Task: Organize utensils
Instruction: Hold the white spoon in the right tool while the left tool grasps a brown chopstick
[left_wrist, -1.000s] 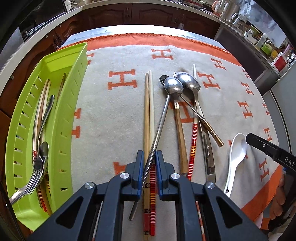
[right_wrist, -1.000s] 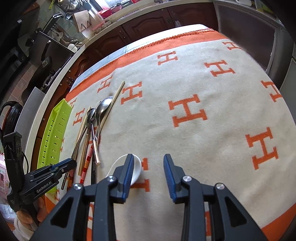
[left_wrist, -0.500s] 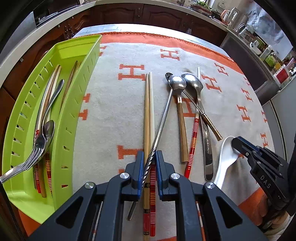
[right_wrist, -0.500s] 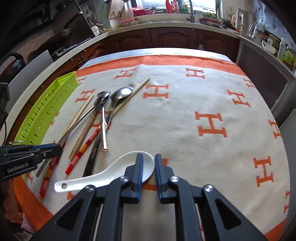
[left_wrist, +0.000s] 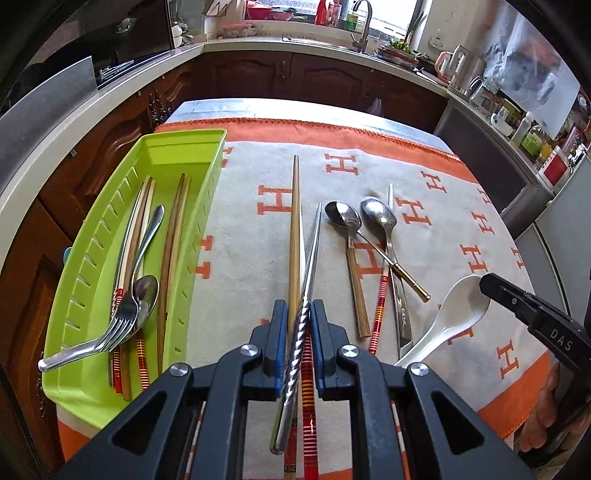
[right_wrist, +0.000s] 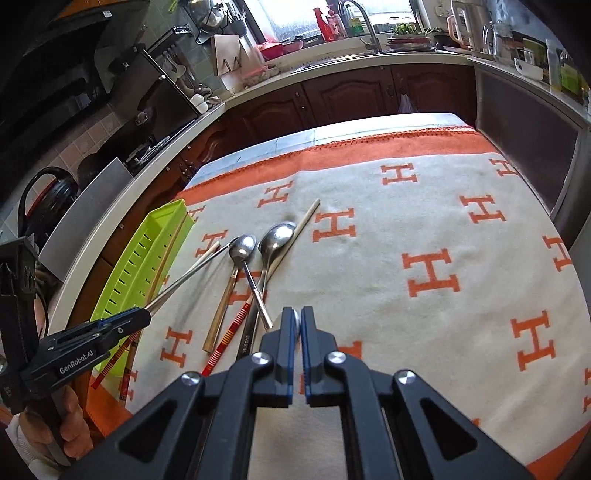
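My left gripper (left_wrist: 298, 325) is shut on the twisted handle of a long steel spoon (left_wrist: 309, 273) and holds it lifted and tilted above the cloth; it also shows in the right wrist view (right_wrist: 188, 275). My right gripper (right_wrist: 296, 325) is shut on the white ceramic spoon (left_wrist: 448, 319), whose bowl edge shows between its pads (right_wrist: 295, 320). A green slotted tray (left_wrist: 92, 258) at the left holds chopsticks, a fork and spoons. Two steel spoons (left_wrist: 347, 218), a wooden chopstick (left_wrist: 294, 229) and red-striped chopsticks (left_wrist: 380, 310) lie on the cloth.
The table is covered by a beige cloth (right_wrist: 424, 229) with orange H marks and an orange border. Dark wooden cabinets (left_wrist: 325, 77) and a kitchen counter with a sink stand behind. The table's front edge runs close below both grippers.
My left gripper lifted the steel spoon off the cloth, raising its bowl end. My right gripper closed on the white spoon and raised it.
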